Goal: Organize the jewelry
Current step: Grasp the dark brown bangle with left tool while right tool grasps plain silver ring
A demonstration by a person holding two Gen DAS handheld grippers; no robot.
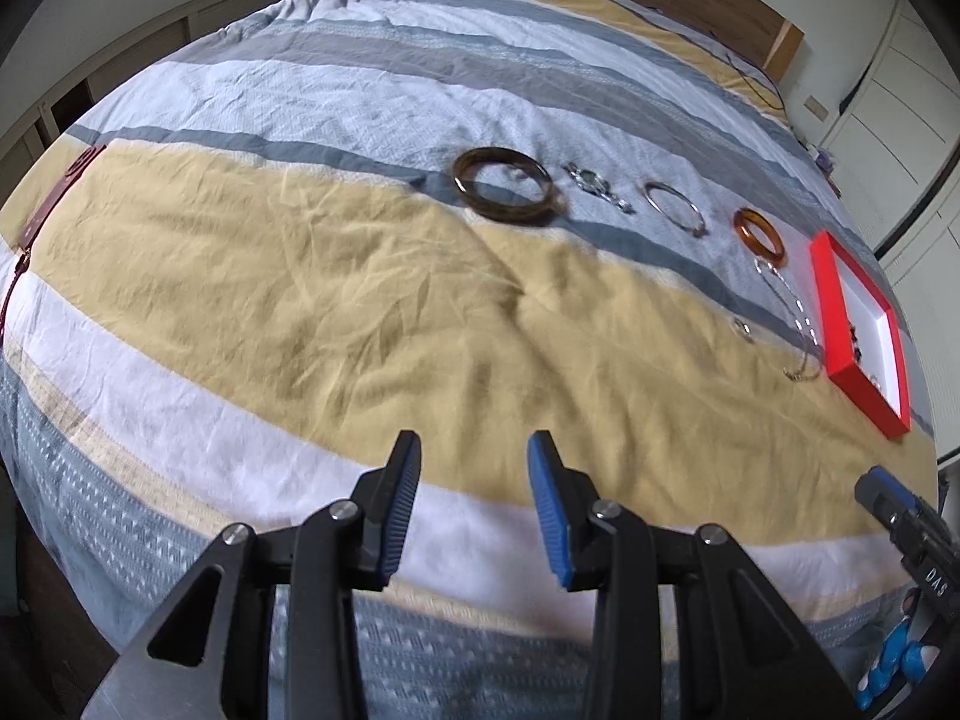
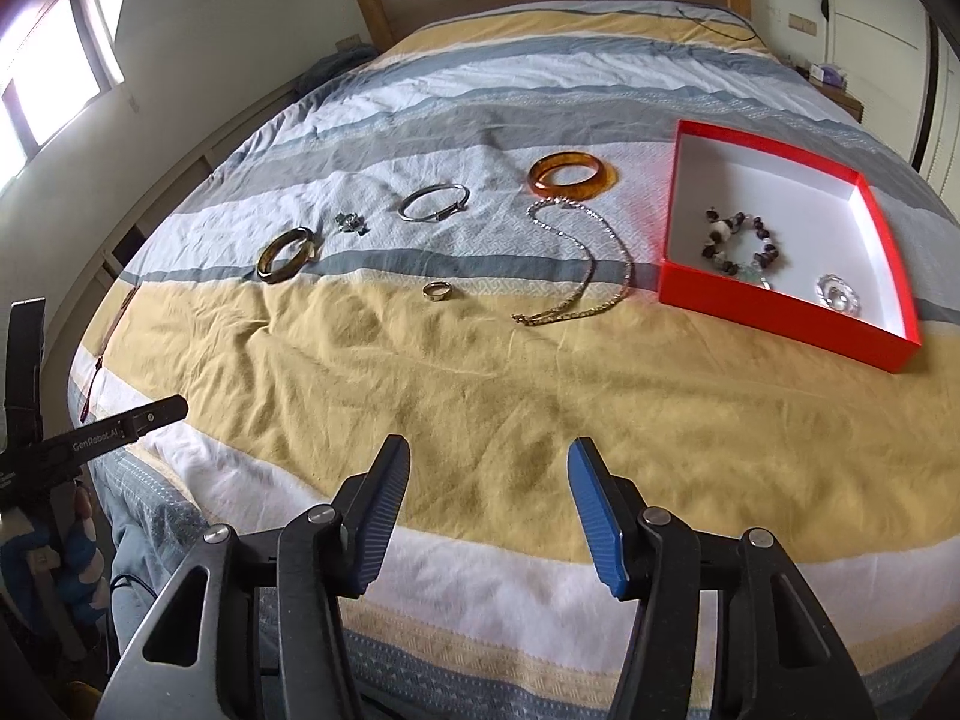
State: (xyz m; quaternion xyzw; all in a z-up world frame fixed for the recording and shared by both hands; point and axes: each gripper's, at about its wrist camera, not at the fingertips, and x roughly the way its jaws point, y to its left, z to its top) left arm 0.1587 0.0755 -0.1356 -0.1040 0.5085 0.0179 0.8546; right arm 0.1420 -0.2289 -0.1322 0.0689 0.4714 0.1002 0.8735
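- Jewelry lies spread on the striped bedspread [image 2: 420,420], well beyond both tools, roughly in a row across the grey and white bands toward the headboard end.
- From the bed's left edge going right: a dark brown bangle [image 2: 287,254], a small silver brooch-like piece [image 2: 351,222], a thin silver bangle [image 2: 433,201], an amber bangle [image 2: 572,174], and a long chain necklace [image 2: 579,264] curling down onto the yellow band. A small ring [image 2: 438,291] sits alone where the grey band meets the yellow.
- Near the bed's right edge stands the red box [image 2: 780,306], already holding a beaded bracelet [image 2: 738,240] and a clear crystal piece [image 2: 837,294] at its near corner.
- Left gripper [image 1: 474,507] is released, jaws apart with nothing between them, over the near white band.
- Right gripper [image 2: 489,519] is likewise released and empty, jaws spread a little wider, over the near yellow band.
- My judgement: the step in hand is the reach for the next loose piece; most of the sorting remains.
- The necklace lies just beside the box, so the right tool suits it best. Pinching it at the bunched lower end should lift more links together.
- Soft bedding will give under pressure, so come in low and close gently, or the ring may sink into a fold.
- Clear the box's near wall before letting go.
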